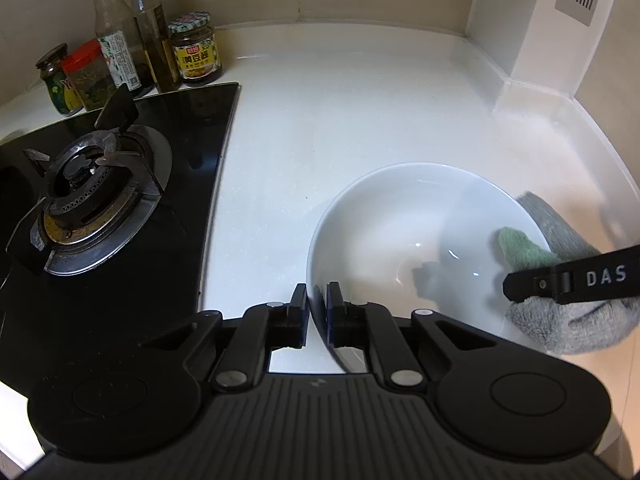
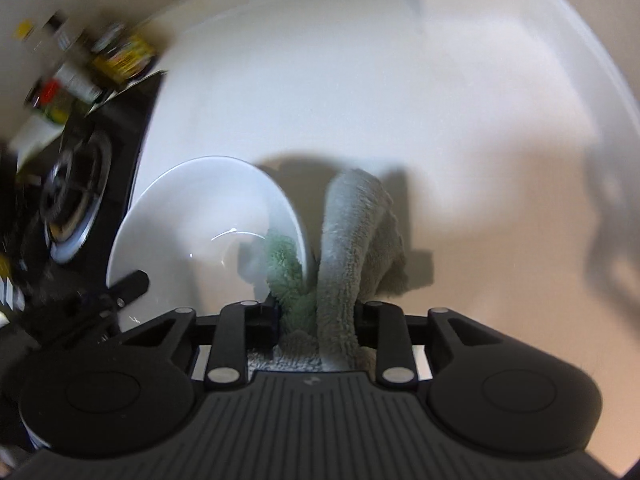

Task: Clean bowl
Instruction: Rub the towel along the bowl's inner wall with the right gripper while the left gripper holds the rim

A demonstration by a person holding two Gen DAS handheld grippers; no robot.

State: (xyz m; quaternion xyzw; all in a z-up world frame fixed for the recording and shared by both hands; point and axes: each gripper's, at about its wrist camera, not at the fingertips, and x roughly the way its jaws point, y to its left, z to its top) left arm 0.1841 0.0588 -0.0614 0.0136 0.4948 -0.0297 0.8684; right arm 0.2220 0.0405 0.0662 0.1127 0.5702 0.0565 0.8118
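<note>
A white bowl (image 1: 384,232) sits on the white counter. My left gripper (image 1: 317,304) is shut on the bowl's near-left rim, one finger inside and one outside. My right gripper (image 2: 316,312) is shut on a grey-green fluffy cloth (image 2: 344,240); it also shows in the left wrist view (image 1: 568,320). The cloth straddles the bowl's right rim: its green side (image 2: 284,264) lies inside the bowl (image 2: 200,220), its grey side hangs outside. The right gripper's finger (image 1: 560,280) enters the left wrist view from the right. The right wrist view is motion-blurred.
A black gas hob (image 1: 120,208) with a burner (image 1: 88,196) lies left of the bowl. Several sauce bottles and jars (image 1: 152,40) stand at the back left by the wall. A white boxed column (image 1: 540,20) stands at the back right.
</note>
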